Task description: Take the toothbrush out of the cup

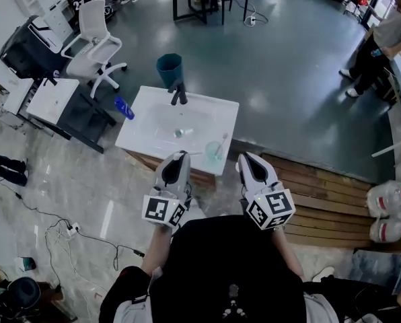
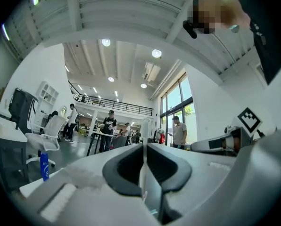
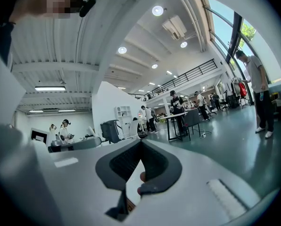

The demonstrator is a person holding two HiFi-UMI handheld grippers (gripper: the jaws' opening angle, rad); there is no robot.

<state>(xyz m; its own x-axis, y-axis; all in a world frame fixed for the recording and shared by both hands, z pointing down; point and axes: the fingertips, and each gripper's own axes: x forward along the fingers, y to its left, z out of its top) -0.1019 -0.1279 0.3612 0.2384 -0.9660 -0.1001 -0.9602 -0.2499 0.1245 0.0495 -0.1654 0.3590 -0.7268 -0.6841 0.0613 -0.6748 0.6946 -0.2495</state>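
Head view puts me at the approach. My left tongs (image 1: 181,156) are closed on nothing just short of the white tabletop (image 1: 143,130), the toothbrush (image 1: 223,142) leans in the pale green cup (image 1: 213,153) by the front edge, and my right tongs (image 1: 243,157) are closed and empty too. Next, I judge, one pair must open and pinch the handle above the rim. The blue bottle (image 1: 123,108) on the floor, the faucet (image 1: 179,95) and the wooden boards (image 1: 321,194) sit clear of that path.
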